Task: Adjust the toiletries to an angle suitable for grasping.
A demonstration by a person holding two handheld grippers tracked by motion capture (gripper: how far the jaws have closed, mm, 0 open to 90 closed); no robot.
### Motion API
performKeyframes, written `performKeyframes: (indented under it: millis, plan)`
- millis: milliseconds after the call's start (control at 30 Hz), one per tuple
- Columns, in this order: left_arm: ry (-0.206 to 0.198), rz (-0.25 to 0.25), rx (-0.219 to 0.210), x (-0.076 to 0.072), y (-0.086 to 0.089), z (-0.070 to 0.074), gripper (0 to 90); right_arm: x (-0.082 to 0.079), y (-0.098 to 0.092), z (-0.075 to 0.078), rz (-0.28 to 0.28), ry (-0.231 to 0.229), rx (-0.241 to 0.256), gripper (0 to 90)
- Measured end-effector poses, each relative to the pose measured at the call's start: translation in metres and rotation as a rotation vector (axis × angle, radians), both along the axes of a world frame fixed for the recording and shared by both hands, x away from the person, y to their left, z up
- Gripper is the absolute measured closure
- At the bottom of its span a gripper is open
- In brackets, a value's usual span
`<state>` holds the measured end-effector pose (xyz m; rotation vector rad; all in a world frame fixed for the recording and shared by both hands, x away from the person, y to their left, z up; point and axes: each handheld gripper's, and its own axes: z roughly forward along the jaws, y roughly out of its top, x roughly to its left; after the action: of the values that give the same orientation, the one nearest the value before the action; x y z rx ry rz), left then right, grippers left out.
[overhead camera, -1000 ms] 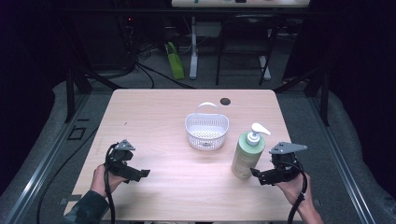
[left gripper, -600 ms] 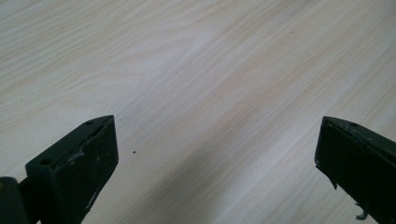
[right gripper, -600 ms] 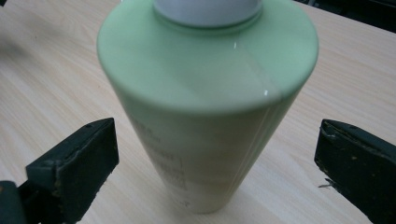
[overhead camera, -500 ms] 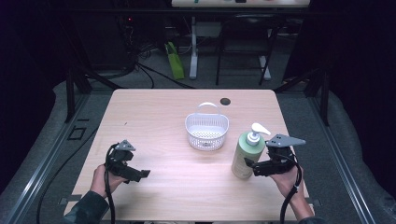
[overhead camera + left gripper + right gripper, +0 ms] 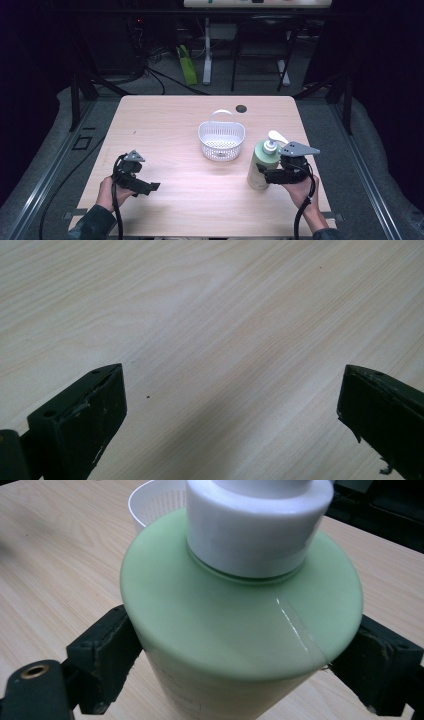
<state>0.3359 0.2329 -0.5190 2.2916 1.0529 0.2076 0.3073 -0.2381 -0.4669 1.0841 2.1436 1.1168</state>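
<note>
- High view: green pump bottle (image 5: 261,167) standing upright on the wooden table (image 5: 165,125), near its right front part, just in front and to the right of the white basket (image 5: 221,141). Right gripper (image 5: 265,174) brought in from the right at the low-to-middle part of the bottle, jaws on both sides of the body. Left gripper (image 5: 149,187) held low over the table at the left front, well apart from bottle and basket, with nothing in it.
- Left gripper view: two black jaws spread wide, bare wood grain between them, nothing gripped.
- Right gripper view: green shoulder of the bottle (image 5: 240,615) and its white pump collar (image 5: 257,525) very close to the camera, rim of the basket (image 5: 150,500) behind. Jaws around the bottle, one at each side, seemingly touching the wall; whether really clamped or only resting against it, cannot tell.
- Possible trouble, as a judgement: smooth round wall with a grip well below the top, so likely tipping or slipping between the jaws when lifted, especially with weak squeezing. Basket just beside, so easy to knock or push it if the bottle swings left. Soft plastic may also dent and slide under too strong a squeeze.
</note>
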Motion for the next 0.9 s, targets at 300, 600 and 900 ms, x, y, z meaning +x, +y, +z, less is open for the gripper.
performKeyframes:
  millis: [300,600,900]
  plan:
    - [-0.007,0.002,-0.005,0.0,0.0,0.001,0.0,0.002,0.02,-0.001,-0.137,-0.007,0.005,11.7]
    - [-0.01,0.002,-0.003,-0.001,0.0,0.001,0.0,0.008,0.028,-0.002,-0.195,-0.017,0.006,11.5]
    - [-0.013,-0.007,0.001,-0.001,0.0,0.001,0.0,0.007,0.025,-0.002,-0.171,0.007,0.023,5.7]
